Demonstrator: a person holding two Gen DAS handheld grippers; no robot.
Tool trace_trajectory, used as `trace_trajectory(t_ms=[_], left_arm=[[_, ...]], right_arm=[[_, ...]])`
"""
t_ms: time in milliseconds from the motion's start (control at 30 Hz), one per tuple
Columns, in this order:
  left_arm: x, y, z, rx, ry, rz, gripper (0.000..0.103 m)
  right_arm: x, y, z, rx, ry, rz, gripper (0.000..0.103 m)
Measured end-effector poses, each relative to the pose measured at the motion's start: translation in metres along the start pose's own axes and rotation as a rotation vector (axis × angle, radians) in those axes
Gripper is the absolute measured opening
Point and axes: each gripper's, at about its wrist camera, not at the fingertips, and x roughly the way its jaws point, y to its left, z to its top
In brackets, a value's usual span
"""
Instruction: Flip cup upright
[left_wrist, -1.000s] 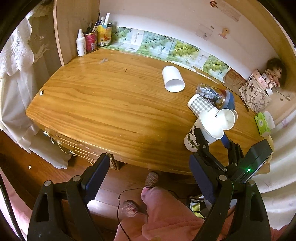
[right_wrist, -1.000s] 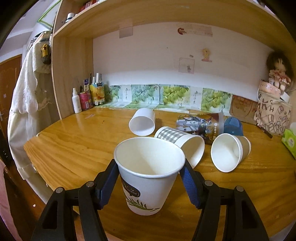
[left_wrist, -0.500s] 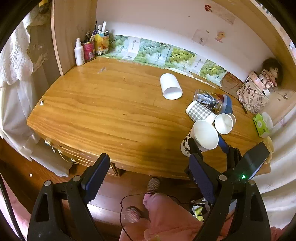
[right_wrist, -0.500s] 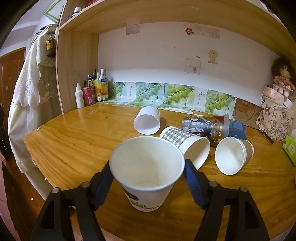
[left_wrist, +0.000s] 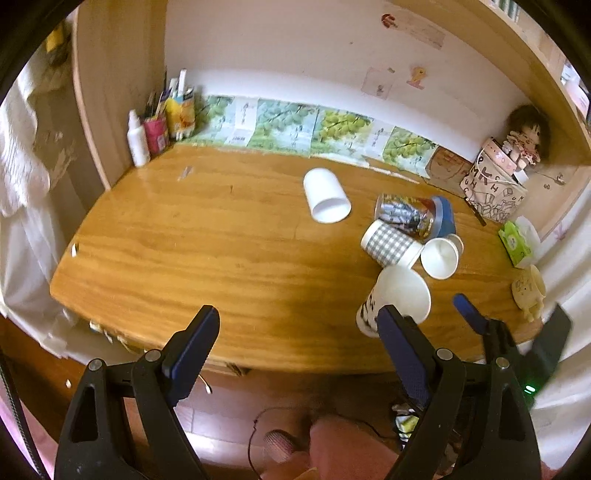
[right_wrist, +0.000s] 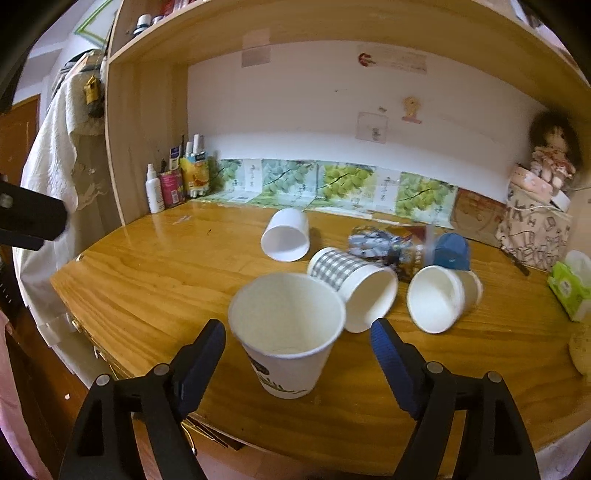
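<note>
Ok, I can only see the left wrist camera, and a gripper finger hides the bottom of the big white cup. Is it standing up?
Observer: Yes. The right wrist view shows the leaf-print paper cup upright, with its base on the wooden desk.
Operator: Is the other gripper squeezing it?
Observer: No. The right gripper is open, and both fingers stand clear of the cup's sides.
Operator: Is anything inside?
Observer: No, you can see right down to the bottom. It's empty.

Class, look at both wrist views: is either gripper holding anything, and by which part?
Nothing is held. The right gripper is open, clear of the upright printed cup; the left gripper is open and empty.
</note>
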Motion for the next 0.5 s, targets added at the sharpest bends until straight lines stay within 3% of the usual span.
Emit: trace_trajectory(t_ms=[233,500], left_arm=[[-0.006,-0.025,0.031,0.127,-0.068,-0.005,0.089],[-0.028,-0.040,0.046,0.108,-0.072,0.003,0.090]], right_arm=[[-0.037,-0.013,0.029,0.006,-0.009,-0.044,0.084],[-0.082,-0.030,0.065,0.108,0.021,-0.072,0.084]])
